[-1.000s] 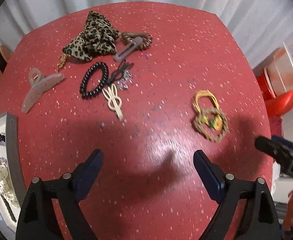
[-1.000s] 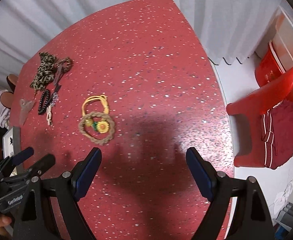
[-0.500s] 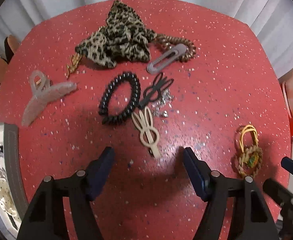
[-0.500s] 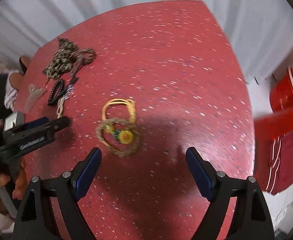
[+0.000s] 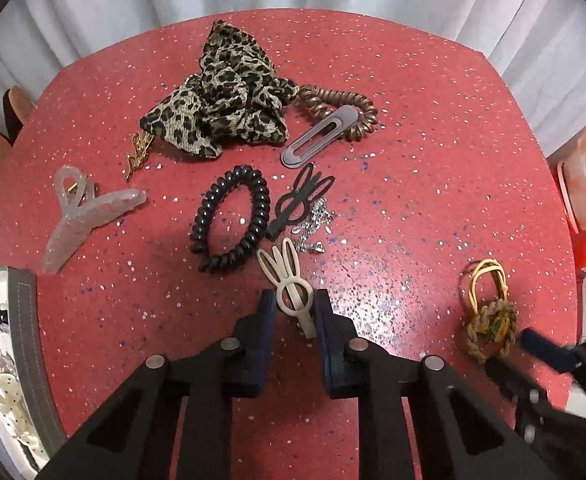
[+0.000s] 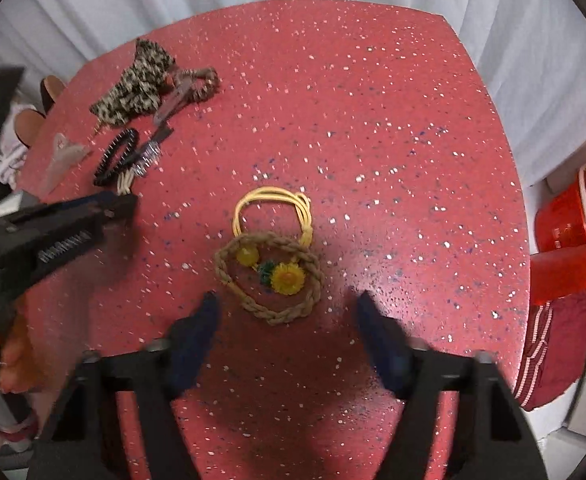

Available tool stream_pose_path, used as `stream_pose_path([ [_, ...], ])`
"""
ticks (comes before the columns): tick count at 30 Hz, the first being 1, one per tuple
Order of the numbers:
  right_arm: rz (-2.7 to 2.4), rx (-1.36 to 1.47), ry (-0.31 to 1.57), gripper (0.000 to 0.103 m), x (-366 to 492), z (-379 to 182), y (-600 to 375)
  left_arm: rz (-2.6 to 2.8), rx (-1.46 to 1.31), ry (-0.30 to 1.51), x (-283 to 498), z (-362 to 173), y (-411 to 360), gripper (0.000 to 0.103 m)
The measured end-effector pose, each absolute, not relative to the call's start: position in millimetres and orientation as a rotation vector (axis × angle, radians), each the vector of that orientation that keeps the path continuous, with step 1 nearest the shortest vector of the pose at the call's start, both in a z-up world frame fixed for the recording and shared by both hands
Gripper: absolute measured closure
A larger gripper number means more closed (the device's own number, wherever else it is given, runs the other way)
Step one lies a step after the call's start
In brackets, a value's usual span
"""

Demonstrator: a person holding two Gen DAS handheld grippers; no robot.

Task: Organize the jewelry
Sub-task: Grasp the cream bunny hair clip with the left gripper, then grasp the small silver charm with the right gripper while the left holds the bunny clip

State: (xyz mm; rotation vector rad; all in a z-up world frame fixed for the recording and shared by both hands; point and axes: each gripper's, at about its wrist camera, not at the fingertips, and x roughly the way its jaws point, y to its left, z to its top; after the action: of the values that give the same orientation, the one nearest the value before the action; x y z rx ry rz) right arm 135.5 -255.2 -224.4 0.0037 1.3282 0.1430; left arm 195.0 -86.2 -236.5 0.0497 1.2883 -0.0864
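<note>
Closing left tool [image 5: 293, 312] around cream bunny clip [image 5: 289, 288], pads seemingly touching; narrowing right tool [image 6: 285, 312], still empty, over braided sunflower tie [image 6: 271, 276].

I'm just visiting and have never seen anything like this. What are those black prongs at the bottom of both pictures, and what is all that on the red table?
No robot here: a person holds a two-finger gripper in each hand, and a fisheye camera on each looks along its fingers.

In the left view, the left gripper has just been closing, its jaws now around the cream bunny-shaped clip. Beyond lie a black spiral hair tie, a leopard-print scrunchie and a clear claw clip on the red table.

In the right view, the right gripper has also been closing, but its fingers still stand apart, short of the braided ring with a sunflower. It holds nothing.
</note>
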Motion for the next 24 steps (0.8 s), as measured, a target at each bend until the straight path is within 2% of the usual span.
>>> stream_pose_path([
  [1,0.140,0.009,1.335,0.070,134.9,-226.1,-255.6,-0.089,0.051,1.286,191.1,-235.4,-83.3,0.082],
  [3,0.146,0.034,1.331,0.084,131.6,-226.0,-256.4,-0.094,0.051,1.280,184.4,-233.8,-80.4,0.082],
  [4,0.144,0.031,1.333,0.097,130.1,-226.4,-256.0,-0.097,0.048,1.280,179.2,-233.6,-78.3,0.082],
  [16,0.202,0.143,1.356,0.099,105.2,-222.0,-268.3,-0.115,0.038,1.286,147.8,-231.1,-64.8,0.082],
  [24,0.199,0.209,1.363,0.099,122.2,-219.4,-269.4,-0.119,0.027,1.276,141.6,-225.6,-58.2,0.082],
])
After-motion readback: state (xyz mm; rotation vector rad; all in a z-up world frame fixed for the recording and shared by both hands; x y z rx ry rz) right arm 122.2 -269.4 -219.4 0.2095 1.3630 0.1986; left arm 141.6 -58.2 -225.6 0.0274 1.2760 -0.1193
